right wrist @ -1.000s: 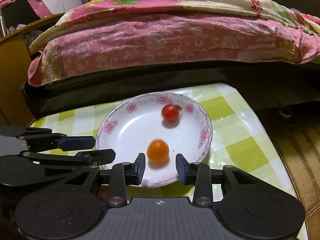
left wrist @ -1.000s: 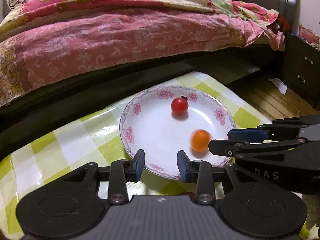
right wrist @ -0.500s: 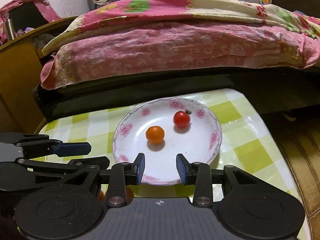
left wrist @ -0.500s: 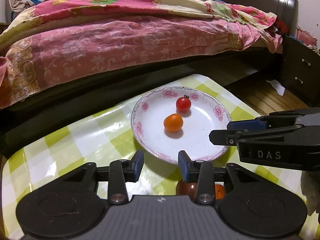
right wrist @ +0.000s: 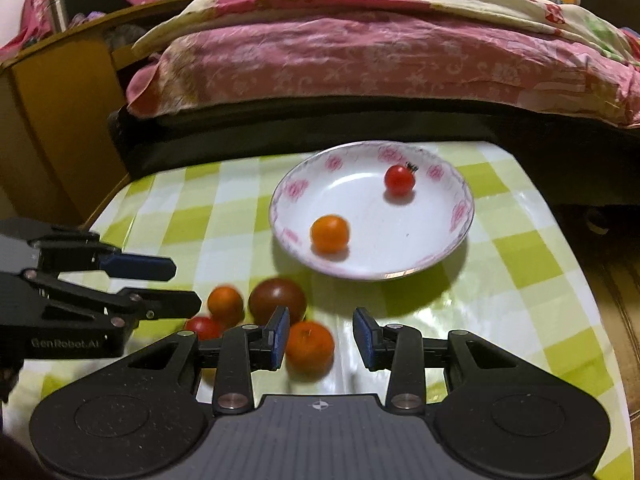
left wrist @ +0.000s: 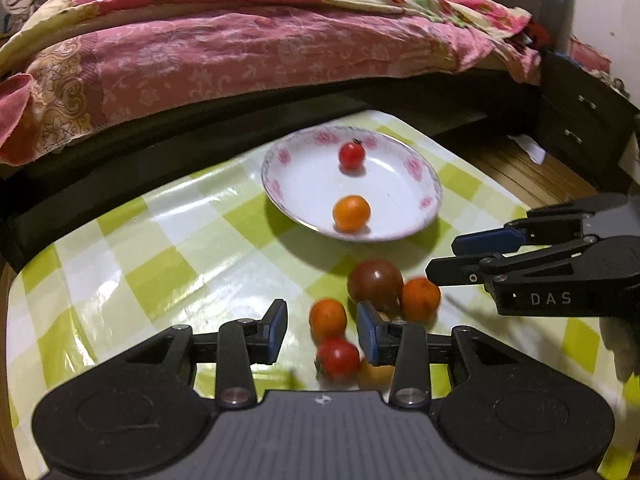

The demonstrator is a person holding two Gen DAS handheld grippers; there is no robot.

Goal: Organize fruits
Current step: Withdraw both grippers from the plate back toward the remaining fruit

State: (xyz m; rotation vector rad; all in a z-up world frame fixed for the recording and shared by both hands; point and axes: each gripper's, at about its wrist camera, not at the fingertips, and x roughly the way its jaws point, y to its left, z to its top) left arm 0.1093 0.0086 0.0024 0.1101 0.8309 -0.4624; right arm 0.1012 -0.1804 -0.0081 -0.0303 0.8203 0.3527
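Hovering low over the checked tablecloth [right wrist: 520, 264], both grippers stand with jaws apart and empty. Nearest the right gripper [right wrist: 321, 338] is an orange fruit [right wrist: 310, 347], lying just ahead between its fingers but hard against the left finger, so that side looks likely to nudge it unless the tool shifts left. Beside that fruit, toward the left gripper [left wrist: 322, 330], sit a dark tomato [right wrist: 277, 301], a smaller orange one [right wrist: 225, 301] and a red cherry tomato [right wrist: 204, 328], all crowded close; the round things would roll if bumped. Beyond the cluster stands the flowered plate [right wrist: 460, 216], which holds a small orange fruit [right wrist: 330, 234] near its front rim and a red tomato [right wrist: 399, 180] further back. Beyond the plate runs a bed under a pink quilt [right wrist: 360, 60].
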